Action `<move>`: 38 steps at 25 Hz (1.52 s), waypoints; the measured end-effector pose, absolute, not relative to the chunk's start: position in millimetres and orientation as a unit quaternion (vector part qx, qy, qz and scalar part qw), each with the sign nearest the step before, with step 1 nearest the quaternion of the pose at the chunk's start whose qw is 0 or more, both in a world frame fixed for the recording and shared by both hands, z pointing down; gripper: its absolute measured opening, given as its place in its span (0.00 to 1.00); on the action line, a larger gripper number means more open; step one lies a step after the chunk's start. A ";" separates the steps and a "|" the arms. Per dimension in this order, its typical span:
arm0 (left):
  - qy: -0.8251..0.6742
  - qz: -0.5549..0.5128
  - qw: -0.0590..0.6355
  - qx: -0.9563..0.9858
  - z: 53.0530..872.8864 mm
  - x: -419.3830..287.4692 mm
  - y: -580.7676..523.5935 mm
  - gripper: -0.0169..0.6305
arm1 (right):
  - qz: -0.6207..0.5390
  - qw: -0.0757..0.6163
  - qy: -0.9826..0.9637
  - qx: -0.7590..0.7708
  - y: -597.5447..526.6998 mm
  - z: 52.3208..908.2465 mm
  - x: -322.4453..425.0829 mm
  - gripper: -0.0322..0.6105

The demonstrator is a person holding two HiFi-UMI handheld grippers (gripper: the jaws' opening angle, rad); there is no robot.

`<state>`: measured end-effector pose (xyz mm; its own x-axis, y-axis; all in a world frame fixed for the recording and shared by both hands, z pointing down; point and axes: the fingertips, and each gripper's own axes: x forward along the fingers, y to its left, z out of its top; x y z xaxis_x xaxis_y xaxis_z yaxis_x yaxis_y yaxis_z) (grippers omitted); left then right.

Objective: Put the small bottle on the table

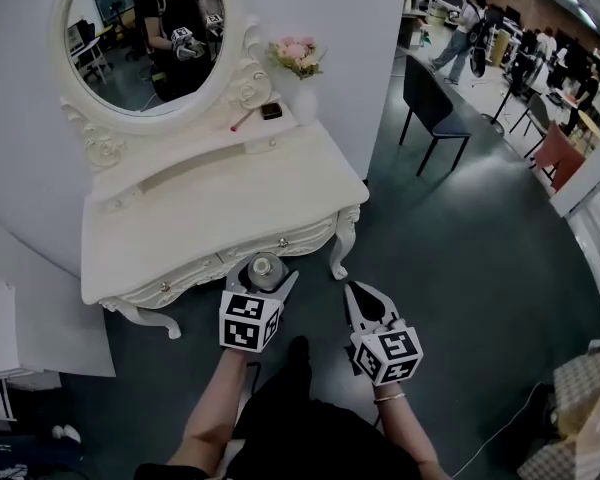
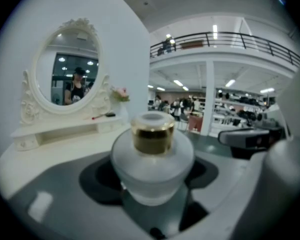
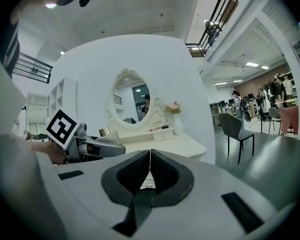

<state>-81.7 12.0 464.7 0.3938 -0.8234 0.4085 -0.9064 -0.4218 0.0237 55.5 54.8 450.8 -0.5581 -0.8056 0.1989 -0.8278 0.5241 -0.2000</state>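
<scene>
Grips the small bottle (image 2: 152,156) across its round frosted belly with the left gripper (image 1: 265,273), spread wide around it, with the gold collar and pale cap upright above the pads. Looks like thick glass: likely weighty for its size, rigid, smooth enough to slip, and breakable if dropped on the dark floor (image 1: 450,258). Best taken right there, at the widest part below the collar, then lowered gently onto its base. Shows the right gripper (image 3: 150,166) pressed closed on nothing, just beside. Hangs the bottle at the front edge of the white surface (image 1: 220,203), right of the middle, seemingly not yet over it. Leaves plenty of bare top; along the back edge only a mirror (image 1: 145,38), a vase of flowers (image 1: 298,63) and a small dark box (image 1: 271,111). Beyond, an open hall with a chair (image 1: 430,103) and people.
</scene>
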 end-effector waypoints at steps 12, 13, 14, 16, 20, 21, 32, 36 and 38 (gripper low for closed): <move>-0.503 0.178 0.125 0.836 472.7 -104.4 -92.6 0.55 | 0.147 0.058 -0.861 0.483 -40.2 456.6 25.6 0.06; -0.502 0.179 0.126 0.837 474.1 -105.9 -100.1 0.55 | 0.145 0.058 -0.861 0.485 -47.1 456.0 23.4 0.06; -0.501 0.179 0.126 0.837 475.2 -107.2 -108.0 0.55 | 0.143 0.057 -0.860 0.486 -53.9 455.0 21.6 0.06; -0.499 0.179 0.126 0.839 476.8 -109.0 -122.9 0.55 | 0.140 0.056 -0.859 0.489 -66.1 453.1 19.5 0.06; -0.493 0.182 0.131 0.841 482.6 -108.6 -145.9 0.55 | 0.142 0.060 -0.854 0.496 -83.7 454.8 20.0 0.06; -0.492 0.182 0.131 0.841 483.7 -108.0 -151.6 0.55 | 0.143 0.061 -0.854 0.497 -87.7 455.3 20.2 0.06; -0.481 0.191 0.128 0.846 492.1 -92.9 -201.6 0.55 | 0.145 0.063 -0.852 0.500 -129.6 458.6 26.0 0.06; -0.484 0.198 0.128 0.843 497.4 -86.9 -221.5 0.55 | 0.146 0.060 -0.855 0.493 -151.1 460.4 28.9 0.06; -0.486 0.202 0.128 0.841 501.0 -83.9 -232.0 0.55 | 0.148 0.060 -0.857 0.490 -162.6 462.3 31.0 0.06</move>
<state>-83.9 -232.0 501.0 0.4468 -0.7648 0.4642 -0.8684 -0.4954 0.0197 31.0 -162.6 462.3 -0.5128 -0.8219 0.2481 -0.8574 0.4759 -0.1957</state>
